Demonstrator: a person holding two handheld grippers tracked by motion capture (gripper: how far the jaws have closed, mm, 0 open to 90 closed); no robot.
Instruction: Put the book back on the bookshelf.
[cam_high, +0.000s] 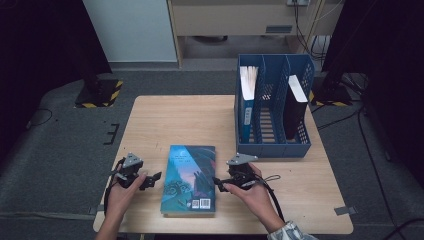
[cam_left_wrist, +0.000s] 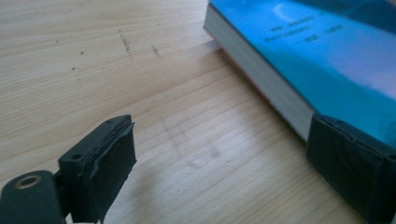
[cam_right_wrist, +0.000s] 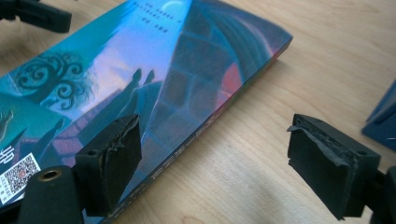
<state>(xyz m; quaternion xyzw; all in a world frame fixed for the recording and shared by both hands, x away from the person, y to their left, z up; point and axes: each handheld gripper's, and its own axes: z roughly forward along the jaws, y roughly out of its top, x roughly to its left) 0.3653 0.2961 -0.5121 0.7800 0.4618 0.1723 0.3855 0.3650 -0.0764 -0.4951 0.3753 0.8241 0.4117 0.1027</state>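
I'm bringing my right claw (cam_right_wrist: 224, 163), spread and empty, over the book's (cam_right_wrist: 140, 70) spine edge — left claw (cam_left_wrist: 224, 163), also spread, beside the page edge — aiming for a level pinch.

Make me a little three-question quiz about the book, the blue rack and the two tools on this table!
1. True or false: the book lies flat on the table.
2. How many books stand in the blue rack? A) none B) two C) five
3. Which tool is on the side of the book nearer the rack: the left tool or the right tool?

Key:
1. True. It lies flat, back cover with barcode facing up.
2. B. One stands in the left slot, one in the right slot.
3. The right tool. Both tools are open, one on each long side of the book, neither gripping it.
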